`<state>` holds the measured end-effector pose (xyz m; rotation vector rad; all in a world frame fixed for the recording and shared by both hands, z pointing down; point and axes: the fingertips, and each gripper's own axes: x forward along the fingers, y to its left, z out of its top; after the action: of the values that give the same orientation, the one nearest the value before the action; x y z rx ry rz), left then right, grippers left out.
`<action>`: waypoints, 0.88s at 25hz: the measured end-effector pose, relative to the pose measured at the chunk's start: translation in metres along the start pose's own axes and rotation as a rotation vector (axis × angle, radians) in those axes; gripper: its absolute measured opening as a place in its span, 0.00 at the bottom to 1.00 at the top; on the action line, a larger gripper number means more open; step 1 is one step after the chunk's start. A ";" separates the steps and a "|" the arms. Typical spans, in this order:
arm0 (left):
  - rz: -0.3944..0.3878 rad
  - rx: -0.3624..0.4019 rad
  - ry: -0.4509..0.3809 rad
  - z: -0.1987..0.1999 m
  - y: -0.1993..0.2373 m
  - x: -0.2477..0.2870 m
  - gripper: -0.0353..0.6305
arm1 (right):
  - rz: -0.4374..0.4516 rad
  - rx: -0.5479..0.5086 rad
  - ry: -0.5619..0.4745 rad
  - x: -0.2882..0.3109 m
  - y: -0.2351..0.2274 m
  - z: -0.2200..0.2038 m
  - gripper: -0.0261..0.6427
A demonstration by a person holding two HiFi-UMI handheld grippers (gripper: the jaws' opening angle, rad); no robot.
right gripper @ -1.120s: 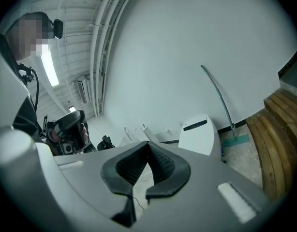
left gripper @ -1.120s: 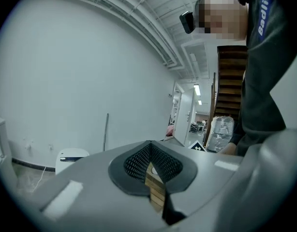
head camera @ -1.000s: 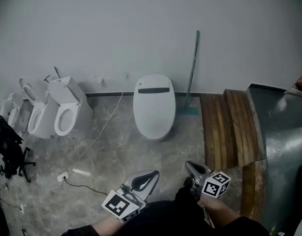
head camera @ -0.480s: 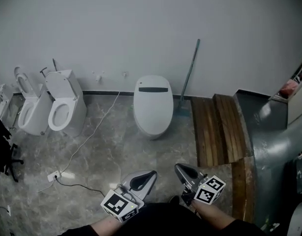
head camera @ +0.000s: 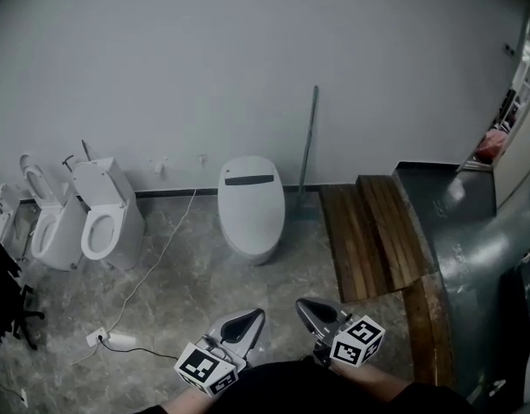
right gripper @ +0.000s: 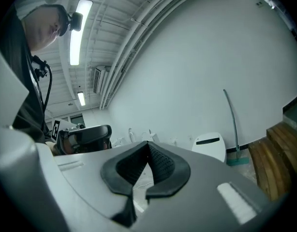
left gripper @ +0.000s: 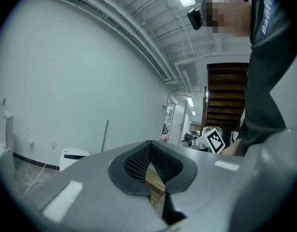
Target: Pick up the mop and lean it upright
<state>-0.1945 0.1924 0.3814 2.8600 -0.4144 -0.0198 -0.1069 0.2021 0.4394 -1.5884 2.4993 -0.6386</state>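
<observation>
The left gripper (head camera: pixel 244 321) fingers (left gripper: pixel 134 164) are pressed together and hold nothing. The right gripper (head camera: pixel 314 312) fingers (right gripper: pixel 164 166) are likewise pressed together and empty. Both sit low over the floor (head camera: pixel 187 287). Well ahead, the mop (head camera: pixel 307 145) leans upright against the wall (head camera: pixel 248 50), between the closed toilet (head camera: pixel 251 203) and the wooden platform (head camera: pixel 369 235).

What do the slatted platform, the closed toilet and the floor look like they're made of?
Slatted platform: apparently wood, brown streaked planks laid side by side, dull finish.
Closed toilet: smooth glossy white, probably ceramic with a plastic lid.
Floor: grey veined surface, likely stone or marble-look tile, slightly shiny.
</observation>
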 end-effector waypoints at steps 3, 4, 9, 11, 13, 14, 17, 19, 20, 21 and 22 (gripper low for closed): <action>0.006 0.005 0.014 0.002 -0.004 0.009 0.08 | -0.005 -0.038 -0.017 -0.009 0.000 0.005 0.05; 0.006 0.009 0.021 0.003 -0.006 0.012 0.08 | -0.006 -0.043 -0.021 -0.011 -0.001 0.006 0.05; 0.007 0.029 0.041 0.000 -0.016 0.018 0.08 | 0.004 -0.046 -0.031 -0.019 -0.005 0.005 0.05; 0.010 0.025 0.047 -0.002 -0.016 0.021 0.08 | 0.005 -0.044 -0.034 -0.020 -0.006 0.005 0.04; 0.001 0.025 0.056 -0.006 -0.018 0.025 0.08 | 0.005 -0.048 -0.036 -0.023 -0.007 0.006 0.04; -0.005 0.028 0.060 -0.006 -0.020 0.026 0.08 | 0.005 -0.053 -0.036 -0.024 -0.007 0.006 0.04; -0.015 0.035 0.061 -0.006 -0.024 0.029 0.08 | 0.001 -0.053 -0.037 -0.028 -0.007 0.005 0.04; -0.011 0.035 0.070 -0.005 -0.027 0.031 0.08 | 0.001 -0.053 -0.037 -0.031 -0.008 0.005 0.04; -0.012 0.035 0.073 -0.005 -0.028 0.032 0.08 | 0.002 -0.057 -0.038 -0.032 -0.008 0.005 0.04; -0.015 0.036 0.073 -0.006 -0.030 0.034 0.08 | 0.004 -0.061 -0.038 -0.034 -0.009 0.006 0.04; -0.019 0.039 0.070 -0.006 -0.032 0.036 0.08 | 0.006 -0.064 -0.039 -0.035 -0.009 0.006 0.04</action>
<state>-0.1508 0.2129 0.3802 2.8924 -0.3780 0.0860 -0.0817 0.2278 0.4334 -1.5983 2.5191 -0.5268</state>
